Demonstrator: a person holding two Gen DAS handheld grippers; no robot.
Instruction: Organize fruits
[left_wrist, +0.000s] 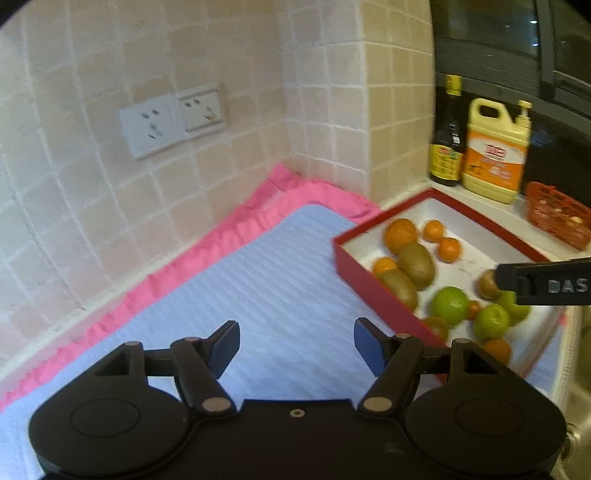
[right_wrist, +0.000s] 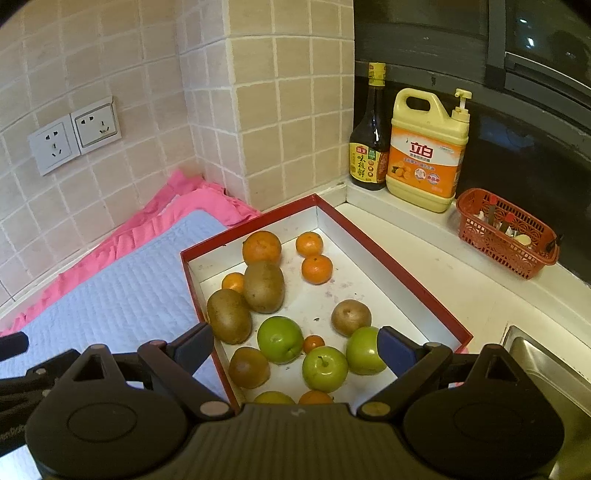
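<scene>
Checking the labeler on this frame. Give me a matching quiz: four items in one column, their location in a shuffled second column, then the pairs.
Items
1. kiwis
2. dish soap jug
3. orange basket
4. quilted mat

Locations
A. on the ledge, right of the jug
B. inside the red tray
C. on the counter, left of the tray, over a pink cloth
D. on the ledge, beside the dark sauce bottle

Pairs: 1-B, 2-D, 3-A, 4-C
</scene>
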